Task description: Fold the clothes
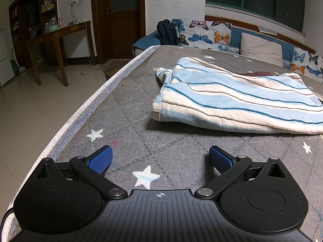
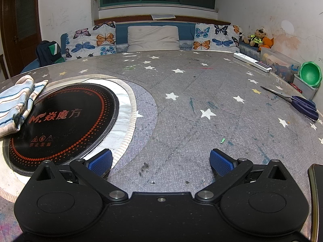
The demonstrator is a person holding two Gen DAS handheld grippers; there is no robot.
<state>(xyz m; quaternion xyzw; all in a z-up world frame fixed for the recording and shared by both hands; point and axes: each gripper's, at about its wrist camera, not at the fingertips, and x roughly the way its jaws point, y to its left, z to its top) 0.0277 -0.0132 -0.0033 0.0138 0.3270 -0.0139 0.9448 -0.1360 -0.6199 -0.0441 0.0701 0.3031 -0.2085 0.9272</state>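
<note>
A folded white and light-blue striped garment (image 1: 232, 96) lies on the grey star-patterned table cover (image 1: 161, 141), ahead and right of my left gripper (image 1: 160, 157). The left gripper is open and empty, low over the cover, well short of the garment. A dark red piece of cloth (image 1: 256, 73) peeks out behind the garment. In the right wrist view the same garment (image 2: 18, 102) shows at the far left, partly over a black induction cooktop (image 2: 64, 119). My right gripper (image 2: 160, 159) is open and empty, over the cover right of the cooktop.
The table's left edge (image 1: 84, 109) drops to a tiled floor. Blue-handled scissors (image 2: 298, 102), a white power strip (image 2: 252, 61), a green bowl (image 2: 309, 74) and a toy bin sit at the right rim. A dark phone-like object (image 2: 317, 197) lies near the right gripper. Cushions line the bench behind.
</note>
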